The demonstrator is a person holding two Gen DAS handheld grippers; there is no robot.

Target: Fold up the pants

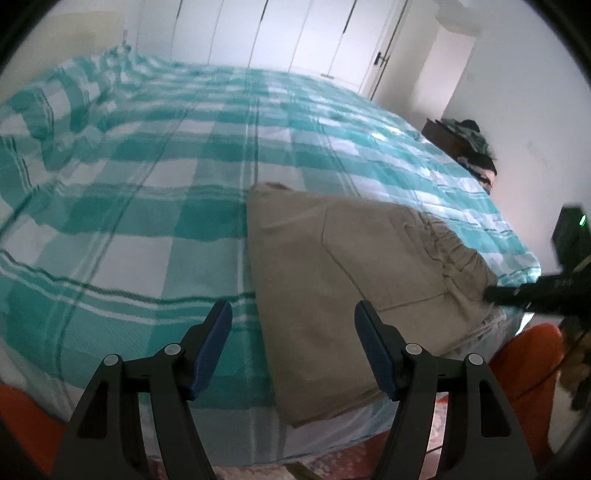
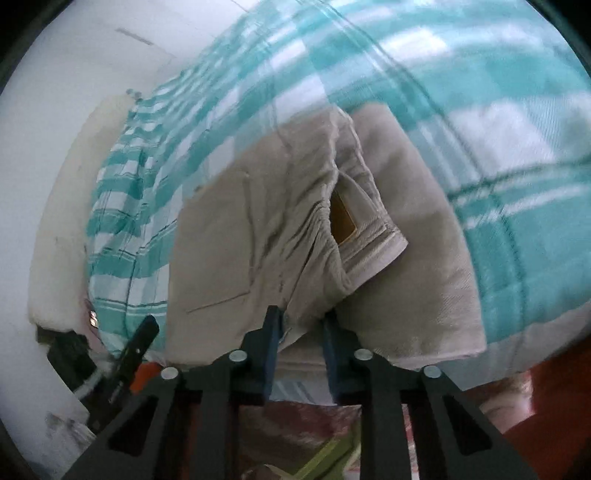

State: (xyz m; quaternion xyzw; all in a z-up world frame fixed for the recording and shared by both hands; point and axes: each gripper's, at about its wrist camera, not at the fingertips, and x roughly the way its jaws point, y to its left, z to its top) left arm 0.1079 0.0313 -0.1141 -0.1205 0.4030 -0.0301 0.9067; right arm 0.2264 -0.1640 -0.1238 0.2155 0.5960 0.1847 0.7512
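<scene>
Beige pants point(image 1: 332, 266) lie folded on the teal checked bed point(image 1: 147, 184), near its front right edge. My left gripper point(image 1: 293, 314) is open and empty, hovering above the pants' left edge. In the right wrist view the pants point(image 2: 266, 221) show their elastic waistband and a tan label. My right gripper point(image 2: 301, 325) is closed on the waistband end of the pants at the bed's edge. The right gripper also shows as a dark shape at the right of the left wrist view point(image 1: 524, 291).
A pillow point(image 1: 44, 122) in the same checked cloth lies at the far left of the bed. White wardrobe doors point(image 1: 288, 33) stand behind. A dark pile of clothes point(image 1: 469, 144) sits by the bed's right side. Orange fabric point(image 1: 524, 354) is near the front edge.
</scene>
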